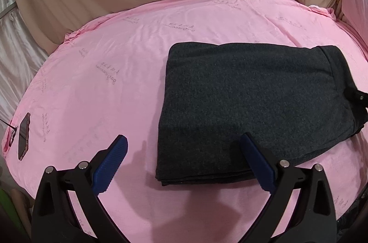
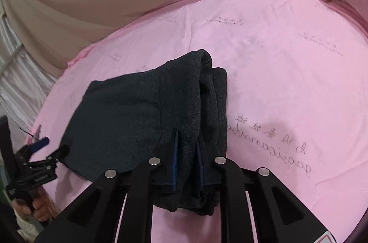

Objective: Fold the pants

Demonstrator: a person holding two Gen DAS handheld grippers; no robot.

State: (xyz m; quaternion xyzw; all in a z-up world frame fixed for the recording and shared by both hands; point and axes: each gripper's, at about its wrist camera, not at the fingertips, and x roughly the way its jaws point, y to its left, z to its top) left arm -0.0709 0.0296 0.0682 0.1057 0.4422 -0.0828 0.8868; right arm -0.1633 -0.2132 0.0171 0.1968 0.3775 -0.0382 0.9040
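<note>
Looking at one pair of dark grey pants (image 1: pixel 250 105), folded into a thick rectangle on the pink sheet (image 1: pixel 110 72).
My right gripper (image 2: pixel 187 151) pinches the stacked edge between narrow jaws; my left gripper (image 1: pixel 184 162) hangs wide with nothing between its fingers, at the opposite end. One phone (image 1: pixel 24 136) lies at the sheet's edge.
</note>
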